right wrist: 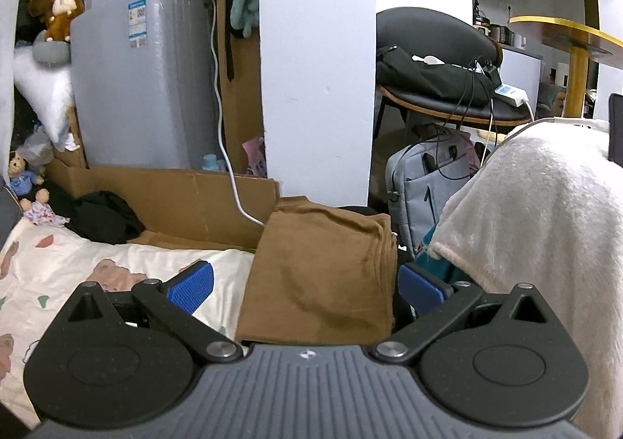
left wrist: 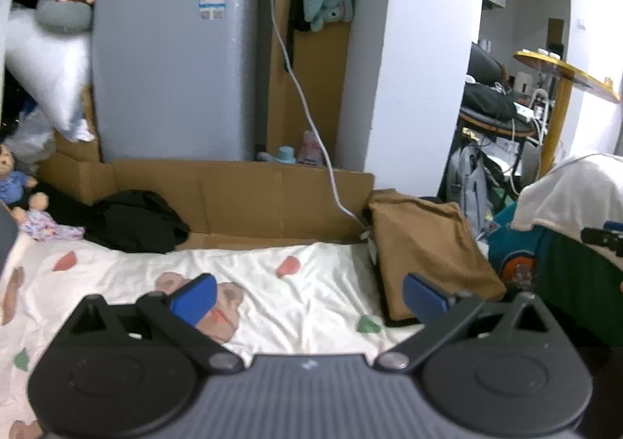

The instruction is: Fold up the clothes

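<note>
Behind the bed stands a big grey washer (left wrist: 171,57), with flat brown cardboard (left wrist: 241,197) leaning along the wall under it. My bed sheet (left wrist: 233,283) is white with little pink and green shapes on it, and it is wrinkly. On the right side of the sheet lies a folded brown shirt (right wrist: 323,275). Its long side runs away from me, toward the wall. A fluffy white blanket (right wrist: 545,224) hangs just to the right of it, with a blue-green shirt (left wrist: 518,256) under that. A black heap of clothes (left wrist: 136,221) sits far back on the left, well apart from both my tools. My right gripper (right wrist: 305,289) is nearer the brown shirt, which sits right in front of it, between the two blue fingers (right wrist: 190,289). Those fingers are wide apart and hold nothing. My left gripper (left wrist: 309,297) is over bare sheet, with the brown shirt off to its right. Its fingers are spread wide too, with nothing in them. I see no basket or box with clothes inside.
</note>
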### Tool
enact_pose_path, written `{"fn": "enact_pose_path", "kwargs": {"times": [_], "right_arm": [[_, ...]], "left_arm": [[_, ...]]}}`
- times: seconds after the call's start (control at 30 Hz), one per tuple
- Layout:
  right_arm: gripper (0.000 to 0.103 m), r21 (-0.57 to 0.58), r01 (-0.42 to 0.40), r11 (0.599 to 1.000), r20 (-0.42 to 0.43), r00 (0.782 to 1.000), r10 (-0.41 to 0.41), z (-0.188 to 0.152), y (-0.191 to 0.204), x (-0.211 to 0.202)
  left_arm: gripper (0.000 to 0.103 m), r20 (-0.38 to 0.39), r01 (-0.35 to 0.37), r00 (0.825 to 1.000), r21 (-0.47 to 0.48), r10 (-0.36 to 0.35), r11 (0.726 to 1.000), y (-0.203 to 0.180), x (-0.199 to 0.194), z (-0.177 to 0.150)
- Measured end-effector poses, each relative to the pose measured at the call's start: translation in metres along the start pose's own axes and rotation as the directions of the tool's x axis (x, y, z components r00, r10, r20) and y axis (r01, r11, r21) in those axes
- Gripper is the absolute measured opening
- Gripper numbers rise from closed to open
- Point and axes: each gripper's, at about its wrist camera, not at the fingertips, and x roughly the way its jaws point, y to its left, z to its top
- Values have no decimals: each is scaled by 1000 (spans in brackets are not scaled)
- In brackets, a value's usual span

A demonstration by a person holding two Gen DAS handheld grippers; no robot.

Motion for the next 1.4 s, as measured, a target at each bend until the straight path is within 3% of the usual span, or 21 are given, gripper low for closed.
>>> {"fn": "enact_pose_path", "kwargs": {"times": [0.27, 0.8, 1.4], "right_arm": [[103, 28, -5, 1000, 26, 1000, 5, -13, 11, -27], [103, 8, -9, 1000, 46, 999, 9, -33, 46, -60], [103, 6, -52, 999, 41, 998, 52, -51, 67, -58]], "left_arm": [[103, 39, -69, 997, -10, 70, 998, 0, -34, -14], [103, 41, -104, 993, -98, 108, 990, 26, -64, -42], [103, -5, -201, 979, -137, 203, 970, 49, -70, -62]]}}
